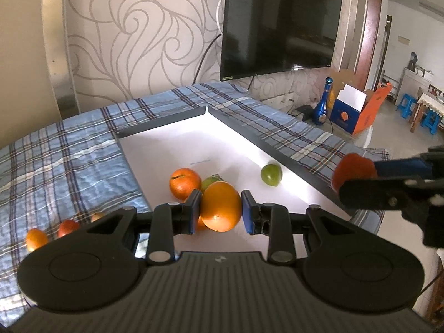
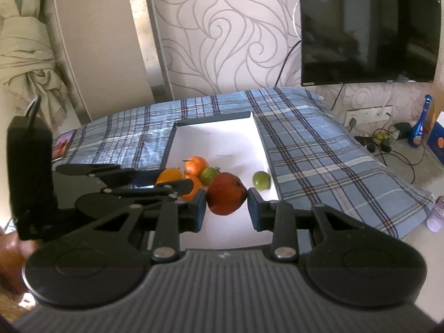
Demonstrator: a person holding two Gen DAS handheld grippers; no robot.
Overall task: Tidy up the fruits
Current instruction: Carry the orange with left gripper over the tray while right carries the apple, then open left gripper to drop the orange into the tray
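My left gripper (image 1: 221, 211) is shut on a large orange (image 1: 221, 206) and holds it over the near part of the white tray (image 1: 166, 149). My right gripper (image 2: 226, 205) is shut on a red fruit (image 2: 226, 197), also over the tray; it shows at the right of the left wrist view (image 1: 353, 172). In the tray lie a tangerine (image 1: 184, 183), a green fruit (image 1: 209, 181) partly hidden behind the orange, and another green fruit (image 1: 271, 174) apart at the right. The left gripper (image 2: 163, 183) with the orange (image 2: 169, 176) shows in the right wrist view.
The tray sits on a blue plaid cloth (image 1: 69, 152). Three small fruits (image 1: 68, 227) lie on the cloth at the left. A TV (image 1: 277, 22) hangs on the wall behind. A blue bottle (image 1: 324, 102) and an orange-blue box (image 1: 358, 111) stand on the floor at the right.
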